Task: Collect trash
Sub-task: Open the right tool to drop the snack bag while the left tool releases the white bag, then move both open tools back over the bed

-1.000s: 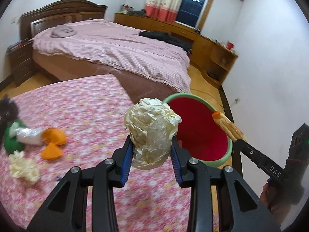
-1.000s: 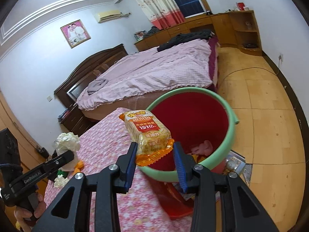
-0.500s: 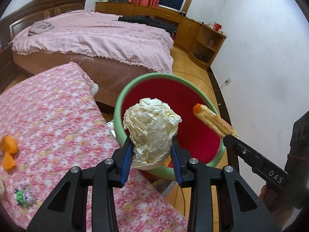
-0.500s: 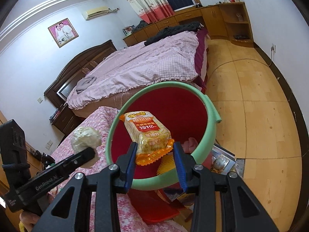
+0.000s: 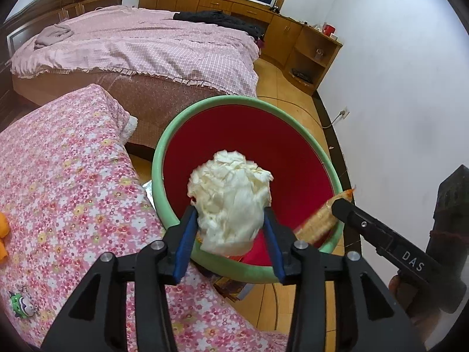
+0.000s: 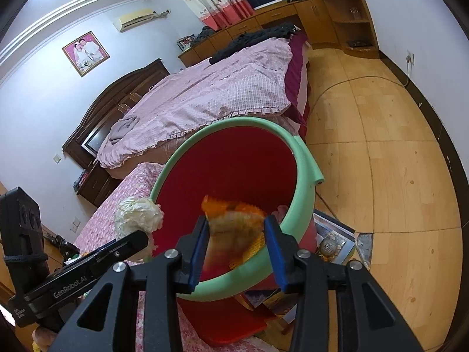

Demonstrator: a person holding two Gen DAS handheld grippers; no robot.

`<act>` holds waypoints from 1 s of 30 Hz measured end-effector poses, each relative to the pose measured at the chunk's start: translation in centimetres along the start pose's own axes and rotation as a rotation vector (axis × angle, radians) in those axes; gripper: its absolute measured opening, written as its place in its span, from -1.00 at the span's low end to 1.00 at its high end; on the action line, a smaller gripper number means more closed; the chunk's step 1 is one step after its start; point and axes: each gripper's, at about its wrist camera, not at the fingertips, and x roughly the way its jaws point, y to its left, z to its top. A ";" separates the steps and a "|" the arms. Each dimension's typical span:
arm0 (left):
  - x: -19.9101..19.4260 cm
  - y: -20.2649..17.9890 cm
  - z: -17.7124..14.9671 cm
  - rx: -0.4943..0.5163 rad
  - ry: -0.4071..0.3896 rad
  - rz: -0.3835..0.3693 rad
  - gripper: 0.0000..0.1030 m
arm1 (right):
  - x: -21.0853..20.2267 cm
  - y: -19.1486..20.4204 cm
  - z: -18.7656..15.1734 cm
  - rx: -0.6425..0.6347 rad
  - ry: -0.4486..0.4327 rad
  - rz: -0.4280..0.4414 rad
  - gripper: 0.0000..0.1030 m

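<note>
My left gripper point(image 5: 230, 220) is shut on a crumpled cream paper ball point(image 5: 230, 202) and holds it over the near rim of a red bin with a green rim point(image 5: 164, 158). My right gripper point(image 6: 236, 240) has spread its jaws; the yellow snack packet point(image 6: 234, 228) is blurred between them, tipping over the red bin's rim point(image 6: 304, 158). The packet also shows in the left wrist view point(image 5: 319, 220), beside the right gripper's finger point(image 5: 369, 226). The paper ball shows in the right wrist view point(image 6: 137, 215), over the bin's left rim.
A pink floral table point(image 5: 67, 182) lies left of the bin, with orange scraps point(image 5: 3, 228) and a small green toy point(image 5: 22, 308) on it. A large bed point(image 5: 132, 44) stands behind. Papers and a remote point(image 6: 328, 246) lie on the wooden floor point(image 6: 395, 176) by the bin.
Both grippers have moved over the bin. The right jaws have widened and the snack packet has tilted and blurred between them. The left gripper still holds the paper ball.
</note>
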 end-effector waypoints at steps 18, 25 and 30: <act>-4.6 2.7 -0.5 -0.048 -0.077 0.064 -0.01 | -0.7 2.3 0.3 -0.038 -0.038 0.037 0.16; -7.6 5.5 -1.6 -0.095 -0.112 0.120 -0.01 | -1.4 4.6 -0.3 -0.062 -0.042 0.062 0.16; -9.8 7.9 -2.4 -0.140 -0.137 0.172 -0.01 | -1.8 6.6 -0.9 -0.090 -0.039 0.086 0.16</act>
